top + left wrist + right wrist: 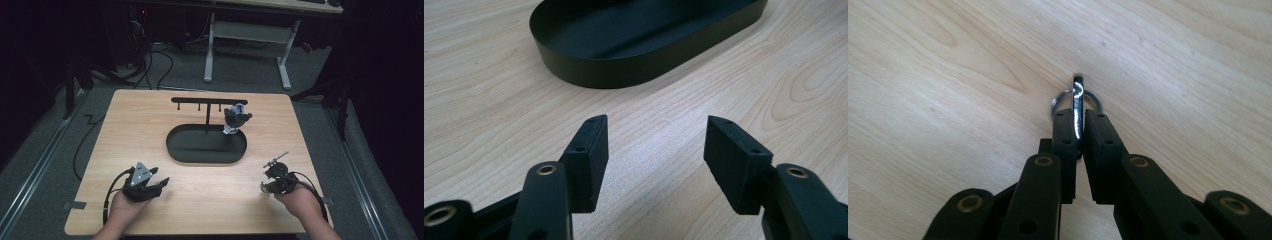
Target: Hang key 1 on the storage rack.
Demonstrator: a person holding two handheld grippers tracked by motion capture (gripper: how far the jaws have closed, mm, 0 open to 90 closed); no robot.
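My right gripper (1079,122) is shut on a silver metal key ring (1077,92), whose loop pokes out past the pads just above the wood. In the high view that right gripper (267,184) sits near the table's front right with the key ring (263,188) at its tip. My left gripper (656,145) is open with nothing between its jaws, low over the wood and facing the black oval tray (624,75). From above, the left gripper (159,185) rests at the front left. A black hanger stand (209,100) rises from the tray (175,147), and a dark keychain figure (236,119) hangs at its right end.
The wooden table (130,120) ends close behind both hands at the front edge. Cables trail from each gripper over that edge. Beyond the table are a white-legged desk (247,35) and floor cables.
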